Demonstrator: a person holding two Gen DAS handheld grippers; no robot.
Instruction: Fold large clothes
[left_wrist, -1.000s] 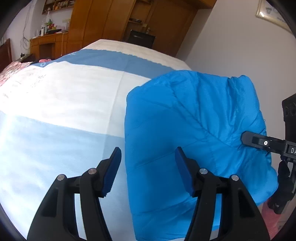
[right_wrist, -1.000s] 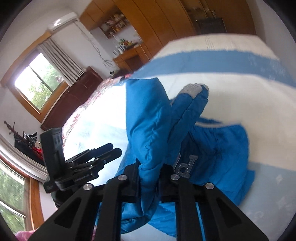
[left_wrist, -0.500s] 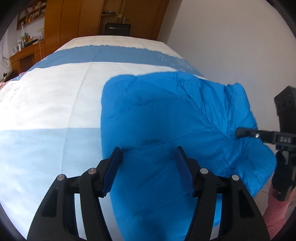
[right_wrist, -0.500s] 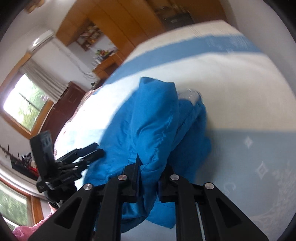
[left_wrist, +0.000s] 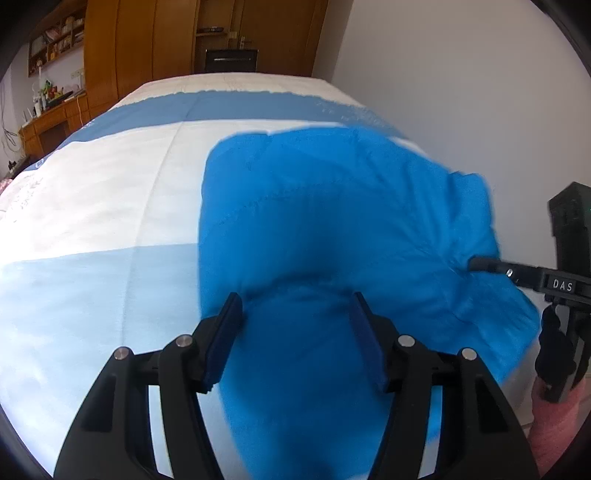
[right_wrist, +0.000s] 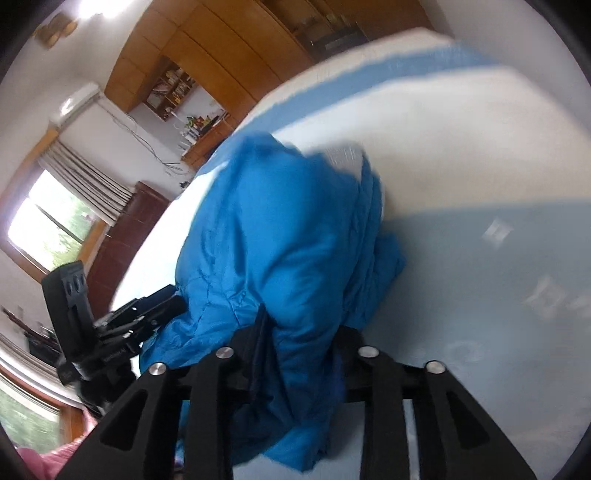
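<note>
Spanning the bed (left_wrist: 92, 206), a smooth coverlet banded white and blue; near its right edge, a puffy quilted blue jacket (left_wrist: 332, 229), now lying flatter than a second ago. Left gripper (left_wrist: 295, 332) wide open astride the jacket's near fold, lower than before. Right gripper (right_wrist: 295, 354) clamped on bunched jacket fabric.

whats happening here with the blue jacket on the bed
A person with a gripper in each hand is folding a blue puffer jacket on a bed with a blue and white cover. The right gripper is shut on a bunch of the jacket. The left gripper is open, its fingers on either side of the jacket's near edge.
</note>
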